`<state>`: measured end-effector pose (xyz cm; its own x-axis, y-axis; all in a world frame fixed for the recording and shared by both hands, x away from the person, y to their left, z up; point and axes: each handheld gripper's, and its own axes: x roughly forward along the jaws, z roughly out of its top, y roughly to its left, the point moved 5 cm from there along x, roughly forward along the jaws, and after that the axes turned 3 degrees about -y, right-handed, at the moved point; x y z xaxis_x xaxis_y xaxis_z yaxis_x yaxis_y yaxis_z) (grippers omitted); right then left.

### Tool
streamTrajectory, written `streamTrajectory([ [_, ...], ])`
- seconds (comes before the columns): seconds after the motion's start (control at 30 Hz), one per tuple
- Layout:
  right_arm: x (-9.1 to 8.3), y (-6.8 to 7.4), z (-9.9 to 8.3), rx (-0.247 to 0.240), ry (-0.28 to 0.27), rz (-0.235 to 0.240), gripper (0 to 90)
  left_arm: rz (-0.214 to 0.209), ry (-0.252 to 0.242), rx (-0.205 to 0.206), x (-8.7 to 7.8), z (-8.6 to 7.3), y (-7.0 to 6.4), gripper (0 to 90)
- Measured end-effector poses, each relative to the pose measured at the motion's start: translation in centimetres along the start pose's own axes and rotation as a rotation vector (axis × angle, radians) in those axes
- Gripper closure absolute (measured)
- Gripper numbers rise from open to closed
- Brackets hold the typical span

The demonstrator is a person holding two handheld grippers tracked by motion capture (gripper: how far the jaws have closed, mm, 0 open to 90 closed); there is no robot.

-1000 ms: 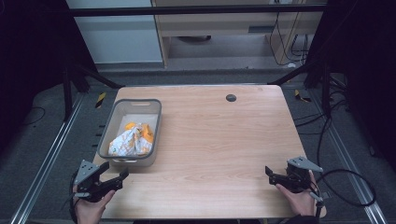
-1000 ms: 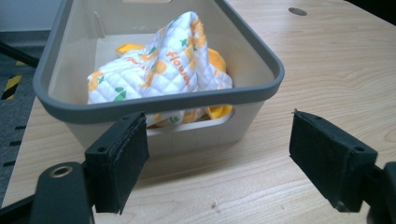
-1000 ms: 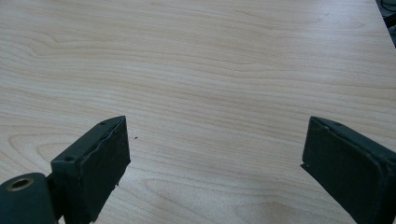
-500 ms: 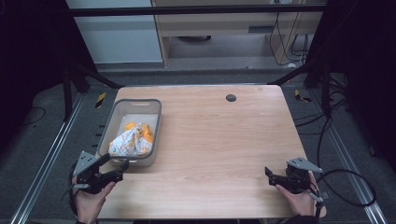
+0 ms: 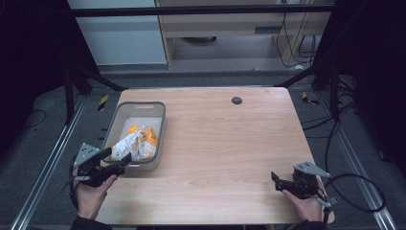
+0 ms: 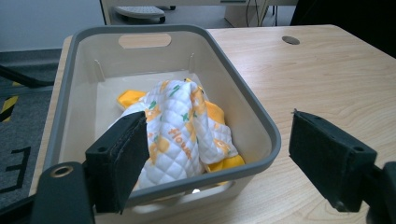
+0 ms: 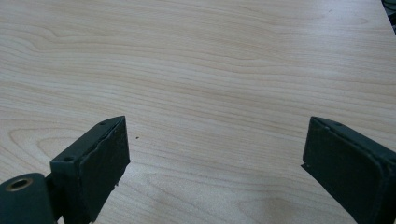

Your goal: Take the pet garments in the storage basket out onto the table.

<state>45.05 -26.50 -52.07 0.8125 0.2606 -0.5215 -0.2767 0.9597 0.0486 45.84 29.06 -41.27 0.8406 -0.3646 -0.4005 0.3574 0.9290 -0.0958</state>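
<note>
Cloth (image 6: 187,135) lay bunched in the bin (image 5: 160,125) by the table's (image 5: 230,158) left edge. I had my left gripper (image 5: 116,156) gaping at the bin's near rim, my right gripper (image 5: 275,180) gaping over bare wood by the near-right corner. It looked soft, light, quilted; I'd pinch its top fold.

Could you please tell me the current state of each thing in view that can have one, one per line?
Left gripper: open, jaws wide apart, aimed at the near end of the bin, holding nothing.
Right gripper: open, over bare wood, holding nothing.
Bin: upright on the table, no lid.
Cloth: crumpled in a heap inside the bin, white quilted with orange.
Table: bare apart from the bin.
</note>
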Motion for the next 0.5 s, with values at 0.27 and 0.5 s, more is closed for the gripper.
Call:
streamTrajectory([
  [0.27, 0.0, 0.0, 0.1, 0.0, -0.002, 0.001, 7.6, 0.007, 0.023, 0.001, 0.8, 0.8, 0.3, 20.0],
  [0.5, -0.1, 0.0, 0.1, 0.005, -0.002, 0.005, 7.6, 0.017, 0.057, 0.012, 2.2, 1.2, 0.4, 20.0],
])
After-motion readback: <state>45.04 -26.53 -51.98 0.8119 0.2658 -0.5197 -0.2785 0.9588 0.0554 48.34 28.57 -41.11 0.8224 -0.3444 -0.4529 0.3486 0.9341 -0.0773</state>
